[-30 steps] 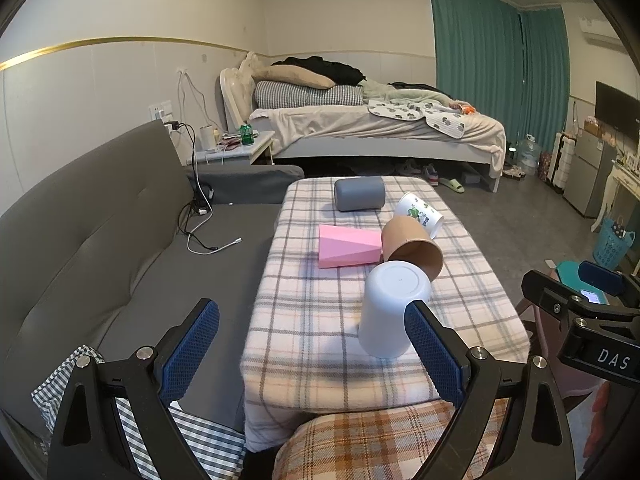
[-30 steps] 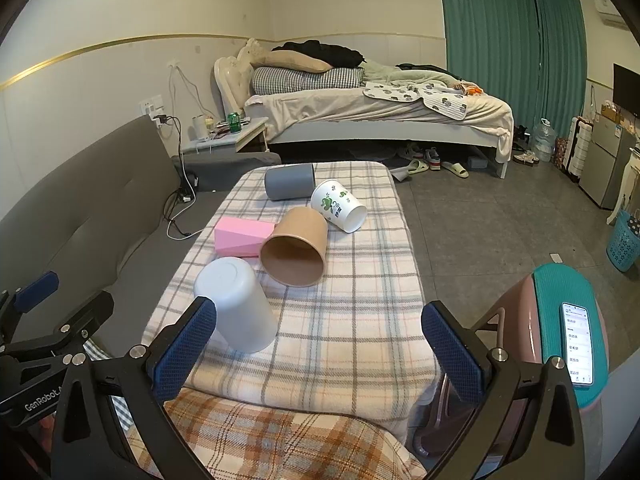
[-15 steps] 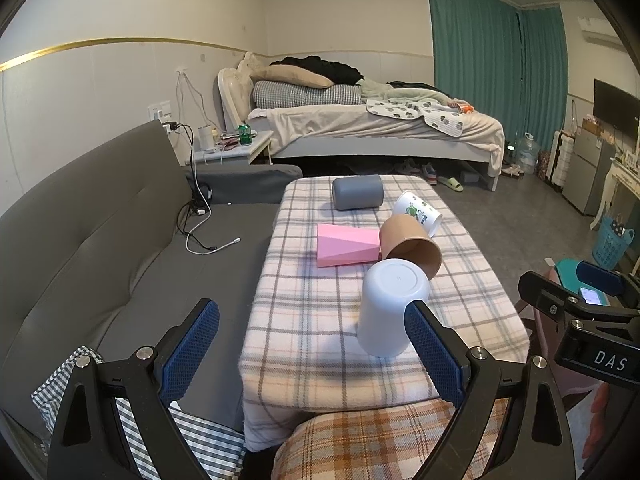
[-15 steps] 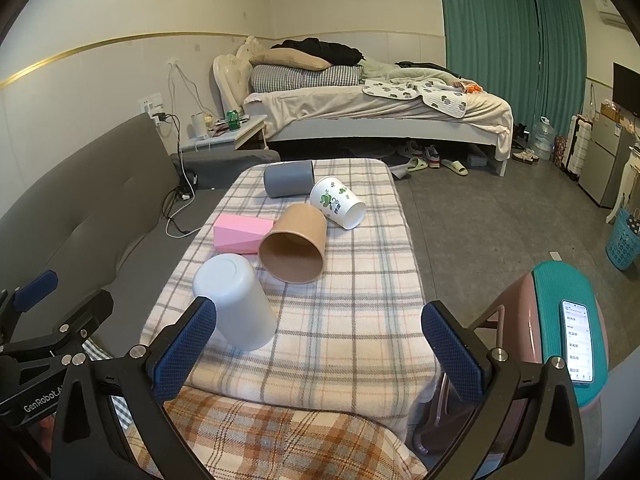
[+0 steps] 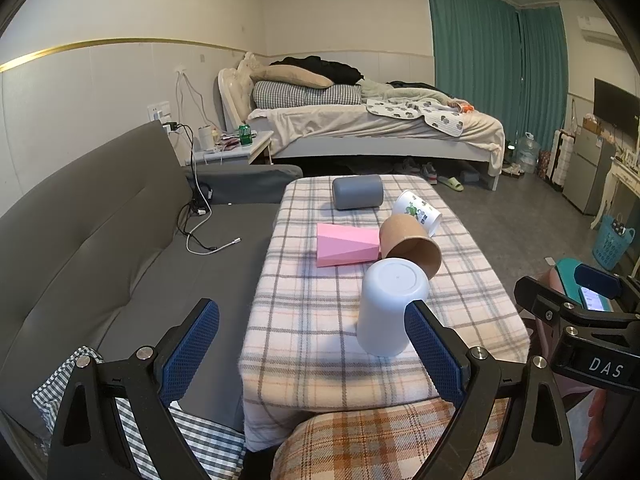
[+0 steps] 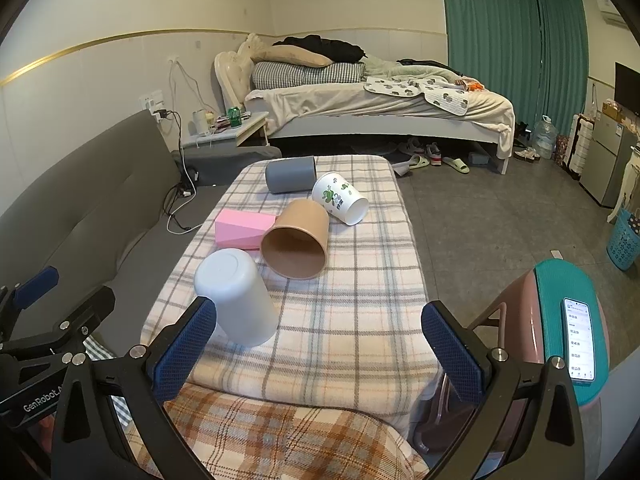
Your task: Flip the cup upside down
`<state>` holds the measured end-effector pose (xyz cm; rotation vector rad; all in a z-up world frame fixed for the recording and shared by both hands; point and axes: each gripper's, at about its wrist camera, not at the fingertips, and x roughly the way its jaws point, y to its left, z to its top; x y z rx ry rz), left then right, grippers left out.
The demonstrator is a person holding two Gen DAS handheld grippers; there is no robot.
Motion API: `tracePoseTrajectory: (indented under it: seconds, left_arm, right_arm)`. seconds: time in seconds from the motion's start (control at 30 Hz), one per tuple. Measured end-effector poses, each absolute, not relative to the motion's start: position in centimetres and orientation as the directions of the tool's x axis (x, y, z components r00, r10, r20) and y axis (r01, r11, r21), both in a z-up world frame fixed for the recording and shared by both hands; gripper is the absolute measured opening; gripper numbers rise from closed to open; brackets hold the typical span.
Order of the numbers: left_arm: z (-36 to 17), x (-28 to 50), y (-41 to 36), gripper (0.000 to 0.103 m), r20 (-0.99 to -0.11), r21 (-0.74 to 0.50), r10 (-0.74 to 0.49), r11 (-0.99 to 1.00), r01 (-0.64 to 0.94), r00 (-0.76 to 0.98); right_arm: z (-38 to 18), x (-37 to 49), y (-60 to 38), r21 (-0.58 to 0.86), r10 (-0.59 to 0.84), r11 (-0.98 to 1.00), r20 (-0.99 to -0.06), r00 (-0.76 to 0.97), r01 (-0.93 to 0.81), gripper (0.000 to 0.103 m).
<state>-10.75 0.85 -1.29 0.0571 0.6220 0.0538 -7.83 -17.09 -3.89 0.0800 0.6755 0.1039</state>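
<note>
Currently you are holding both grippers, left (image 5: 311, 348) and right (image 6: 319, 346), with jaws spread, facing the inverted white cup (image 5: 390, 306) on the surface (image 6: 360, 280).

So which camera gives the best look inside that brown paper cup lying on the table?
The right wrist view: the brown paper cup lies on its side with its open mouth facing that camera, so the inside shows. In the left wrist view the brown paper cup is partly hidden behind the white cup.
</note>
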Motion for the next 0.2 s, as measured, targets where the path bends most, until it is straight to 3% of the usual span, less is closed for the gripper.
tracePoseTrajectory:
  seconds: [0.2]
  left_arm:
    - [-1.57, -10.77, 0.98, 0.097, -0.583, 0.073, 0.074, 0.997, -0.038, 0.809]
  right_arm:
    - [-4.07, -7.93, -17.10, 0.107, 0.121, 0.992, -0.621, 0.774, -0.069, 0.103]
